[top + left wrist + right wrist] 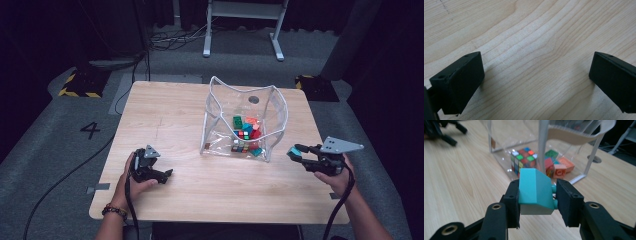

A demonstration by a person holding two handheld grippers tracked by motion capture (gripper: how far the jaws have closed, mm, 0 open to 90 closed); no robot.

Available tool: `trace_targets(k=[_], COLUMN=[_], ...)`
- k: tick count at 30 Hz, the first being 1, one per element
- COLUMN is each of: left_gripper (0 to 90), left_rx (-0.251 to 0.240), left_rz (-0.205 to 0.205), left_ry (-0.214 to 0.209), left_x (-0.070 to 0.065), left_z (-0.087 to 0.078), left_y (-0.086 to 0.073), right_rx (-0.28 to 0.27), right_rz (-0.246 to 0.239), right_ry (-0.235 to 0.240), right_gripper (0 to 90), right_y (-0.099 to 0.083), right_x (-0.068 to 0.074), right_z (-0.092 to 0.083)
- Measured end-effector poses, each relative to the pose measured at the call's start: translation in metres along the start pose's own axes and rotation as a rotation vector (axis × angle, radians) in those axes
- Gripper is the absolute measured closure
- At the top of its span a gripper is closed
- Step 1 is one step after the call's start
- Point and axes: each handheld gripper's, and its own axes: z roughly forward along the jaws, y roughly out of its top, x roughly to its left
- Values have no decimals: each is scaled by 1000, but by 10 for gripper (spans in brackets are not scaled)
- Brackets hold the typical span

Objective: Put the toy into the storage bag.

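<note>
My right gripper [537, 195] is shut on a teal toy block [535, 191], its two black pads pressing the block's sides. In the high view that gripper [296, 154] hovers above the table's right edge, just right of a clear plastic bag [216, 112], with the teal block [297, 151] at its tips. Inside the bag lie a colour cube [521, 160], orange bricks [562, 167] and a green brick [237, 121]. My left gripper [162, 176] rests on the table [165, 107] at the front left, open, with bare wood between its pads [461, 80].
The bag's white-trimmed rim [280, 107] stands open and upright. A round cable hole [254, 99] sits in the tabletop behind it. Beyond the table stands a white desk frame [242, 25], and cables trail on the grey floor. Bare wood spans the table's front.
</note>
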Motion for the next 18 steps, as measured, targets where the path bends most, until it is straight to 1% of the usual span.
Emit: trace_targets(k=[1, 3, 7, 10, 15, 16, 17, 18], left_gripper=[2, 2, 2, 2, 2, 2, 2, 2], left_rx=[0, 0, 0, 0, 0, 0, 0, 0], left_rz=[0, 0, 0, 0, 0, 0, 0, -1], left_ry=[0, 0, 0, 0, 0, 0, 0, -1], left_x=[0, 0, 0, 0, 0, 0, 0, 0], left_z=[0, 0, 0, 0, 0, 0, 0, 0], left_y=[0, 0, 0, 0, 0, 0, 0, 0], right_rx=[-14, -27, -41, -52, -60, -60, -65, -77], right_rz=[1, -5, -21, -22, -46, -46, -48, -47], right_ry=[-13, -21, -34, -39, -50, -50, -49, -48], right_gripper=[573, 573, 573, 572, 573, 573, 573, 573], right_y=[3, 9, 23, 34, 55, 55, 59, 68], right_x=[-3, -6, -11, -16, -24, -24, -25, -28], right_z=[-4, -9, -16, -18, -16, -16, -16, -16])
